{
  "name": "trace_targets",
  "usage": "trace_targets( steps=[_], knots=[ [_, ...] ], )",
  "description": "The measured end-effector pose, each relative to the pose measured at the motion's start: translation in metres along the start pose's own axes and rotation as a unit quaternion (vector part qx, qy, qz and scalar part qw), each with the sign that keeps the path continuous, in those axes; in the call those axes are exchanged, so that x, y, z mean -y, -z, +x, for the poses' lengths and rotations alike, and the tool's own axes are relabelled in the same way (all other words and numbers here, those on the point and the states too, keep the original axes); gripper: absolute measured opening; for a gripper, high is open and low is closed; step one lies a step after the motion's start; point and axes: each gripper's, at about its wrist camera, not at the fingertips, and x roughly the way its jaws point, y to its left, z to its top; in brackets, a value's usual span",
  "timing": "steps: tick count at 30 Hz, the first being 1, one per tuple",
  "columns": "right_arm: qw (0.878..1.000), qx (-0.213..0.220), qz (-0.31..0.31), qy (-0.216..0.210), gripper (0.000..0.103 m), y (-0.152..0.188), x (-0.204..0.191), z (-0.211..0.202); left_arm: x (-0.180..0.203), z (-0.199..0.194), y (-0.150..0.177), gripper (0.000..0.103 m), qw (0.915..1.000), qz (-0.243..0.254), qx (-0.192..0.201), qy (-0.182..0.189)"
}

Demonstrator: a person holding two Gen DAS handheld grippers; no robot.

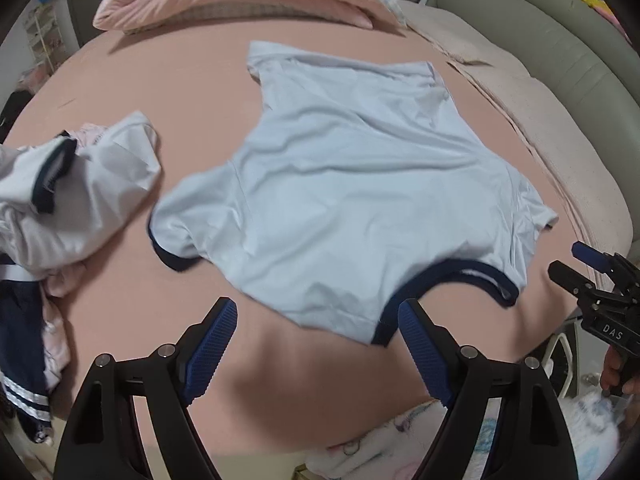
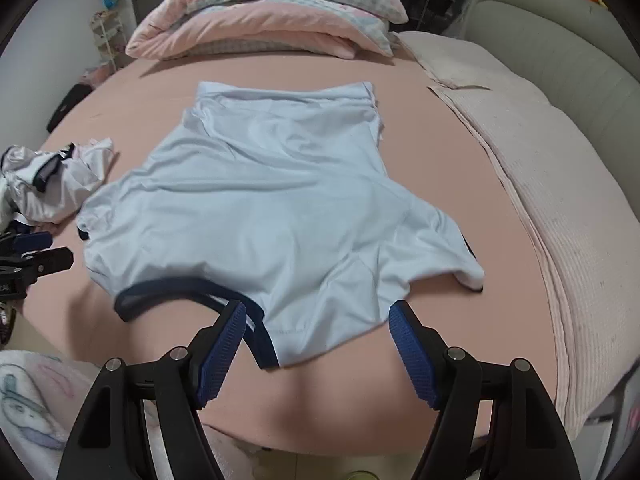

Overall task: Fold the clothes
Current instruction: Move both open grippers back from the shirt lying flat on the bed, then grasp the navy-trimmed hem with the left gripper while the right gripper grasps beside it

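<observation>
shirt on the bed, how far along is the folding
Done: the light blue shirt lies spread flat on the bed, collar nearest. In hand: nothing; the left hand-held gripper and right hand-held gripper are open at the collar edge. Left: every fold, plus the crumpled pile beside it.

Both views low, toward shirt (image 1: 352, 184)

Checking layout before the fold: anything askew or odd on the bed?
The light blue shirt lies slanted and wrinkled, its right sleeve bunched. A crumpled clothes pile sits left. Both grippers are open, holding nothing.
</observation>
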Motion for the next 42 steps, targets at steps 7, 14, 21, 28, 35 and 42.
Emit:
trace_targets(
  steps=[7,14,21,28,35,42],
  knots=[
    [1.0,-0.015,-0.012,-0.019,0.074,0.013,-0.009,0.016,0.014,0.018,0.012,0.083,0.9998,0.018,-0.005,-0.004],
    [0.999,-0.038,-0.012,-0.011,0.073,0.019,-0.008,0.038,0.019,0.027,0.023,0.082,0.9993,0.026,0.004,-0.026],
    [0.997,-0.058,-0.039,0.008,0.073,0.026,-0.019,0.053,0.016,0.04,0.03,0.082,0.9998,0.006,-0.013,-0.014],
    [0.998,-0.066,-0.017,0.012,0.067,0.026,-0.016,0.062,0.021,0.049,0.03,0.082,0.9994,0.02,-0.024,-0.018],
    [0.996,-0.085,0.031,0.007,0.057,0.017,-0.005,0.065,0.028,0.06,0.025,0.079,0.9981,0.036,-0.023,-0.045],
    [0.996,-0.082,0.044,0.016,0.048,0.015,-0.002,0.062,0.017,0.052,0.026,0.077,0.9964,0.015,-0.011,-0.082]
  ],
)
